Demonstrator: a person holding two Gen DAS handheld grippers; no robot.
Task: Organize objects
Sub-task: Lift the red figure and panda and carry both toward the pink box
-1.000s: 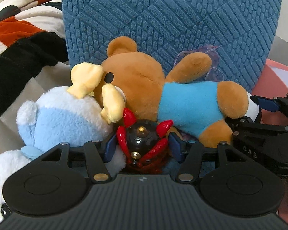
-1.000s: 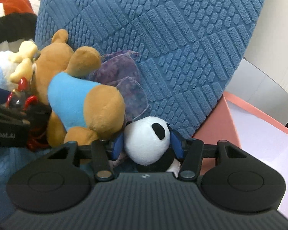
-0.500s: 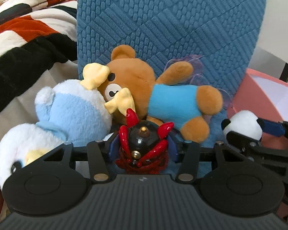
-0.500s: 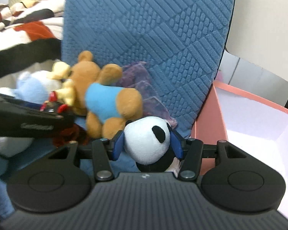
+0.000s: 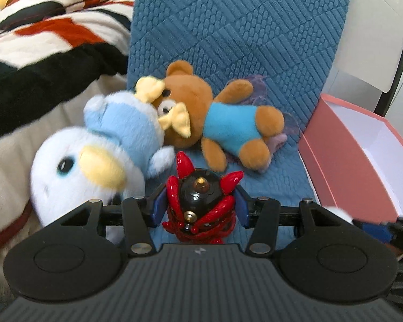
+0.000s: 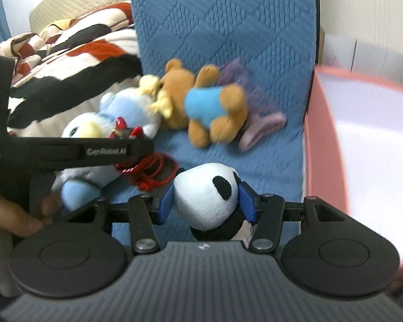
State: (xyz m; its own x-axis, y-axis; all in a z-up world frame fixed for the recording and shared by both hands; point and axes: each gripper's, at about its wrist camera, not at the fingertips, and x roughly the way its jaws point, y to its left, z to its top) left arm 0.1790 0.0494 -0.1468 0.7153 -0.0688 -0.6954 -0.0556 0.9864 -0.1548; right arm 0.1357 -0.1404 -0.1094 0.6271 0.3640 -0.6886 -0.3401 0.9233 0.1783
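Note:
My left gripper [image 5: 200, 206] is shut on a black and red spiky toy [image 5: 201, 201] and holds it above the blue chair seat [image 5: 276, 182]. My right gripper [image 6: 207, 201] is shut on a panda plush [image 6: 204, 196], lifted over the seat. The left gripper [image 6: 137, 147] with the spiky toy [image 6: 147, 169] also shows in the right wrist view. A brown bear plush in a blue shirt [image 5: 215, 118] and a white and blue penguin plush [image 5: 94, 155] lie on the seat against the backrest. A purple plush [image 6: 255, 126] lies behind the bear.
An open pink box [image 5: 344, 161] with a white inside stands right of the chair; it also shows in the right wrist view [image 6: 319, 145]. A red, black and white blanket [image 5: 45, 48] lies on the left. The blue quilted backrest [image 5: 241, 26] rises behind the plushes.
Both grippers have pulled back and up from the plush pile, each carrying its toy. The bear and penguin now look smaller and farther away, and more of the pink box shows.

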